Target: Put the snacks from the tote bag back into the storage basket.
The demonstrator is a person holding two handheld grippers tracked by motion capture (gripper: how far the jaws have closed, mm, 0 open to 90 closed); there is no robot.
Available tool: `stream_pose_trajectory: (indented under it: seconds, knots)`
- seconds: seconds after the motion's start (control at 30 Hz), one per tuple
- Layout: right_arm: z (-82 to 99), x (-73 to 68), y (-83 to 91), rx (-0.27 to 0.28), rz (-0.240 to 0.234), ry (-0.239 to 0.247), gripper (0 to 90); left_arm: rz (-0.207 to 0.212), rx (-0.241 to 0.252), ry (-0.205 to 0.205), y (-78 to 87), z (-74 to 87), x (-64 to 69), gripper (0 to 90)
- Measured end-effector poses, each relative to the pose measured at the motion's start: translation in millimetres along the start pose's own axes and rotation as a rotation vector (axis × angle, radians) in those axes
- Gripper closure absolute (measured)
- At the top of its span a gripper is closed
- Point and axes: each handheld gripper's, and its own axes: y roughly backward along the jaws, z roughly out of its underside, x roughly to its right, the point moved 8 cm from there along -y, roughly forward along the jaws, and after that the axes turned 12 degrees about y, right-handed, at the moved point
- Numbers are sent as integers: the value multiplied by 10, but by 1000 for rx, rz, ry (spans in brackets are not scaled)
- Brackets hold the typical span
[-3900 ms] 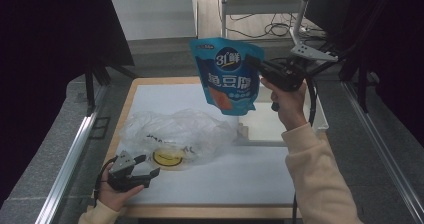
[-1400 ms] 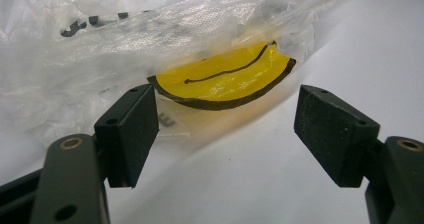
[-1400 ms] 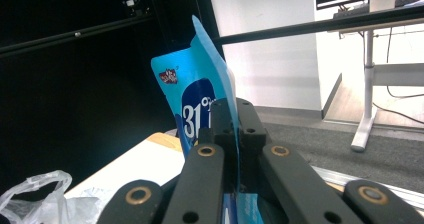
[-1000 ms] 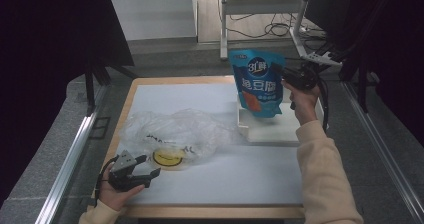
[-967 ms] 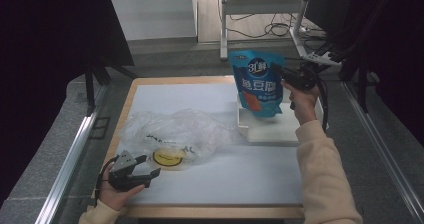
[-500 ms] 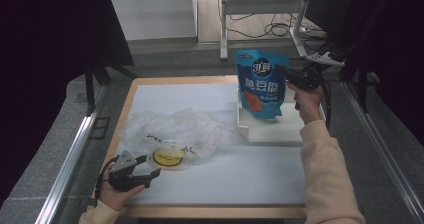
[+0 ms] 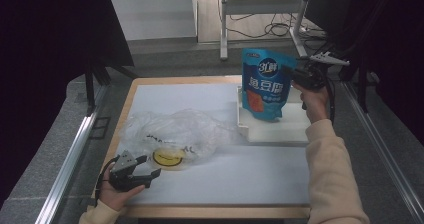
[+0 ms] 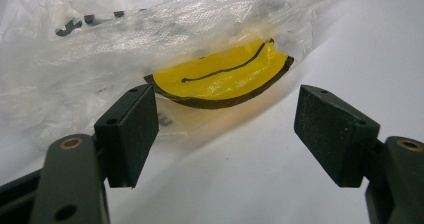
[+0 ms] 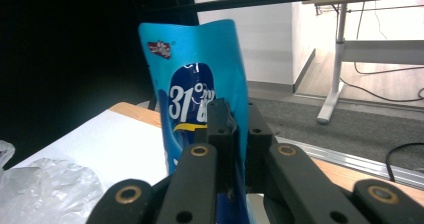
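Blue pouch [image 7: 265, 84] upright on white tray [image 7: 280, 129], edge clamped by right gripper [image 7: 299, 77], jaws just starting to ease. Placing looks nearly done; release left. Left gripper [image 7: 145, 168] agape by plastic bag [image 7: 175, 131].

Blue pouch [image 7: 265, 84]: glossy plastic film, smooth, printed, light sheen along its edge; clear bag [image 7: 176, 134]: thin crinkled plastic, translucent, shiny at the creases, with a yellow printed patch [image 8: 222, 79] showing through; left gripper [image 8: 227, 129] pads: matt black, finely grained; table top [image 7: 225, 179]: smooth matt white sheet with a pale wood edge; white tray [image 7: 272, 131]: matt, smooth; sleeve [image 7: 332, 184]: soft cream cloth.
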Motion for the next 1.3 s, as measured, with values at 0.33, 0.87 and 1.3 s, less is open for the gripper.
stream_pose_trajectory:
  seconds: [0.33, 0.87, 1.3]
  knots:
    - [38, 87, 60, -3, 9, -23, 773, -6, 2, 10, 9, -2, -11, 256]
    - [77, 30, 95, -34, 24, -10, 569, 2, 11, 12, 18, -32, 8, 255]
    - [144, -46, 305, -32, 90, -32, 410, 10, 23, 3, 63, -19, 13, 255]
